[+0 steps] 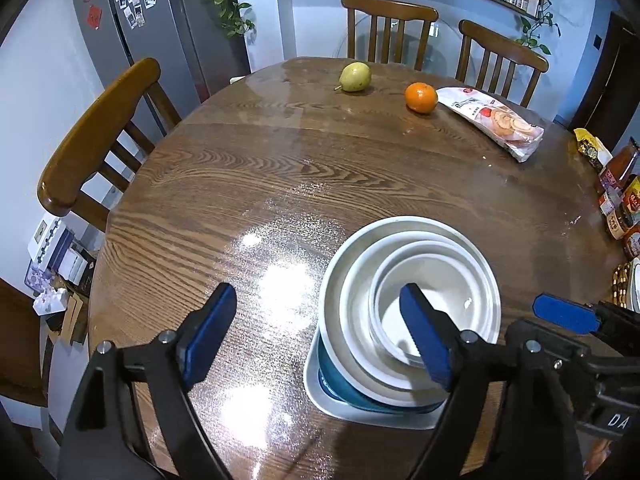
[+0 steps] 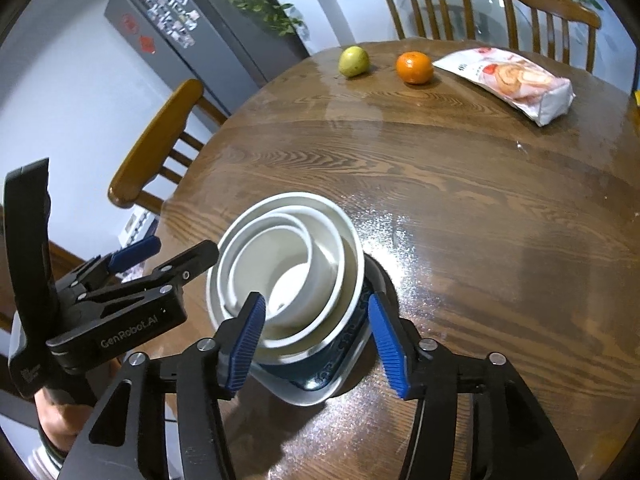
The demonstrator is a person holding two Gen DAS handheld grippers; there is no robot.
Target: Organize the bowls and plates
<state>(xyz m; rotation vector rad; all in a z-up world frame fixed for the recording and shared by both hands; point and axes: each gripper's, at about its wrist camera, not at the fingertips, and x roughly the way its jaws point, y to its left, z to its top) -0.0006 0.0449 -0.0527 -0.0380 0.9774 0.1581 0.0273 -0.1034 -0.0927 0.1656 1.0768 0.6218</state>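
Observation:
Three white bowls [image 1: 440,280] sit nested inside a dark blue bowl [image 1: 340,388], which rests on a white square plate [image 1: 320,398] near the table's front edge. My left gripper [image 1: 318,294] is open. Its right finger hangs over the bowls' inside and its left finger is out over bare wood. In the right wrist view, my right gripper [image 2: 316,300] is open around the same stack [image 2: 288,248]. One pad is at the white rims and the other beside the blue bowl [image 2: 344,344], neither pressing. A right-gripper pad [image 1: 564,314] shows beside the stack.
On the round wooden table [image 1: 280,184], a pear [image 1: 355,77], an orange [image 1: 421,97] and a snack bag [image 1: 496,120] lie at the far side. Jars and packets [image 1: 620,200] crowd the right edge. Wooden chairs [image 1: 96,140] ring the table, with a fridge [image 1: 132,20] behind.

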